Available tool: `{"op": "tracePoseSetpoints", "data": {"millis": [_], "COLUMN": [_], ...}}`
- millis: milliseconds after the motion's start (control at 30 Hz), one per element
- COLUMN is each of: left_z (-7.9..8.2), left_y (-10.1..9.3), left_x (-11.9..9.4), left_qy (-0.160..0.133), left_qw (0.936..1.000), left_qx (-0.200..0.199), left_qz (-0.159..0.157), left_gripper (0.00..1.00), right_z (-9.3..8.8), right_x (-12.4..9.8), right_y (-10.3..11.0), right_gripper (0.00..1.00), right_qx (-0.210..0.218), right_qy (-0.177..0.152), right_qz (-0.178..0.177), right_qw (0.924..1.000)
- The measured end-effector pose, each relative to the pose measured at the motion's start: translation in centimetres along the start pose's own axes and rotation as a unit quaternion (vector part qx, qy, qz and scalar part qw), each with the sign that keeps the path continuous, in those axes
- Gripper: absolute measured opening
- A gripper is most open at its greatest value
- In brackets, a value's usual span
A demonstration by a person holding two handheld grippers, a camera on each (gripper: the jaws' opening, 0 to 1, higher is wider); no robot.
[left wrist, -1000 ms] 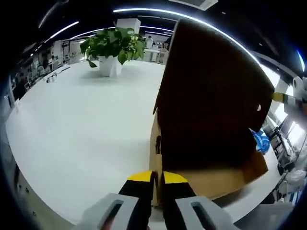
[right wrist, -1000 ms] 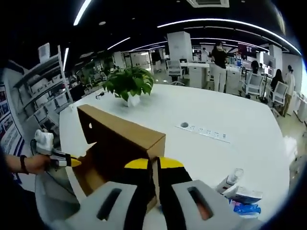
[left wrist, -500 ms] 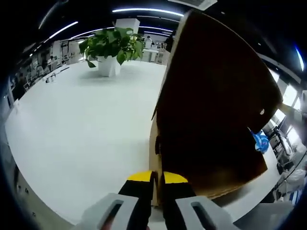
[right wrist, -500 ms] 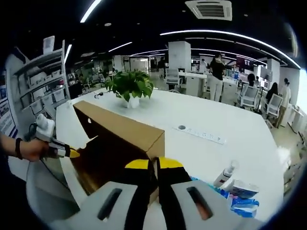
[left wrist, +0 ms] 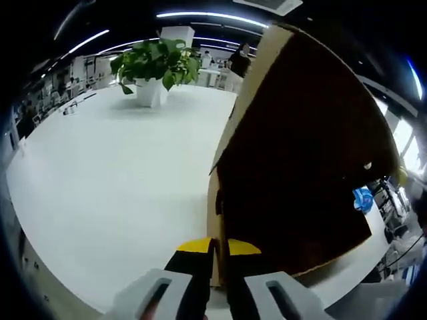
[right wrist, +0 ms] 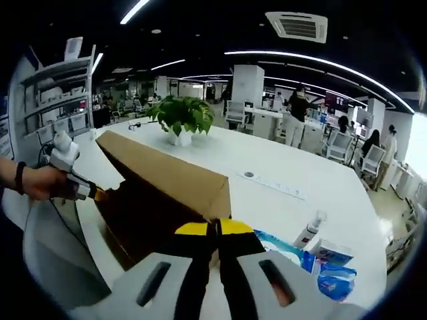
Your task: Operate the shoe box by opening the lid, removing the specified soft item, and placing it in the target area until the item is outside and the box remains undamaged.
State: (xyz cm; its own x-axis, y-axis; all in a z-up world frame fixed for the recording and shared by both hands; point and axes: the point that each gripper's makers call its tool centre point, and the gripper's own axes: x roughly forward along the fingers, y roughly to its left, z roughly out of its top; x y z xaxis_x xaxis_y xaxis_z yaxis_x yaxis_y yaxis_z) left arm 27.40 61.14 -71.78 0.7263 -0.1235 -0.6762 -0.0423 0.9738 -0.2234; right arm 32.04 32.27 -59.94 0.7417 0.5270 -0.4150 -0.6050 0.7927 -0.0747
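Both hand-held grippers, left [left wrist: 219, 248] & right [right wrist: 215, 235], clamp opposite ends of lid [left wrist: 300, 153], tilted up over box [right wrist: 143, 220] on counter [left wrist: 113, 180]; lid's long axis runs between them, plant [right wrist: 181, 115] beyond; soft item unseen.

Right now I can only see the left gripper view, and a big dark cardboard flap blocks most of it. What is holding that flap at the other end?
Observer: The right gripper. Its jaws are shut on the corner of the lid nearest its camera.
Operator: Is anything on the table past the box?
Observer: A small white bottle stands next to some blue packets.
Operator: Anything else out there?
Observer: A white power strip lies flat on the table, beyond the lid.
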Motion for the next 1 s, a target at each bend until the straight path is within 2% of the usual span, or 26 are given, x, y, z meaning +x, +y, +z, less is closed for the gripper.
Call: {"op": "tracePoseSetpoints", "data": {"millis": [267, 400, 467, 533, 600, 700, 767, 867, 1000], "left_z": [0.2, 0.6, 1.7, 2.2, 2.7, 2.9, 3.5, 3.5, 3.4], "left_y": [0.0, 0.0, 0.0, -0.3, -0.6, -0.6, -0.8, -1.0, -1.1], "left_x": [0.0, -0.5, -1.1, -1.8, -2.4, -3.0, -3.6, -4.1, -4.4], "left_qy": [-0.003, -0.013, -0.036, -0.044, -0.054, -0.053, -0.066, -0.068, -0.070], "left_qw": [0.9999, 0.9998, 0.9988, 0.9977, 0.9963, 0.9961, 0.9939, 0.9918, 0.9909], "left_qx": [0.010, 0.013, 0.034, 0.050, 0.064, 0.065, 0.078, 0.094, 0.092], "left_qz": [-0.007, -0.008, -0.003, -0.007, -0.016, -0.025, -0.043, -0.053, -0.070], "left_gripper": [0.06, 0.07, 0.07, 0.07, 0.07, 0.08, 0.08, 0.08, 0.08], "right_z": [-1.4, -2.4, -2.8, -3.3, -3.9, -4.8, -5.2, -5.5, -5.7], "right_x": [-0.4, -0.5, -0.6, -0.7, -0.8, -0.9, -1.0, -1.0, -1.0], "right_y": [0.6, 0.9, 1.1, 1.3, 1.4, 1.6, 1.8, 1.9, 2.1], "right_gripper": [0.01, 0.00, 0.00, 0.00, 0.00, 0.00, 0.00, 0.00, 0.00], "right_qx": [-0.008, -0.003, 0.002, 0.012, 0.021, 0.030, 0.034, 0.044, 0.049], "right_qy": [0.008, 0.025, 0.025, 0.030, 0.035, 0.044, 0.048, 0.050, 0.051], "right_qz": [-0.001, -0.004, -0.005, -0.006, -0.007, -0.008, -0.008, -0.009, -0.007], "right_qw": [0.9999, 0.9997, 0.9997, 0.9995, 0.9991, 0.9985, 0.9982, 0.9977, 0.9975]}}
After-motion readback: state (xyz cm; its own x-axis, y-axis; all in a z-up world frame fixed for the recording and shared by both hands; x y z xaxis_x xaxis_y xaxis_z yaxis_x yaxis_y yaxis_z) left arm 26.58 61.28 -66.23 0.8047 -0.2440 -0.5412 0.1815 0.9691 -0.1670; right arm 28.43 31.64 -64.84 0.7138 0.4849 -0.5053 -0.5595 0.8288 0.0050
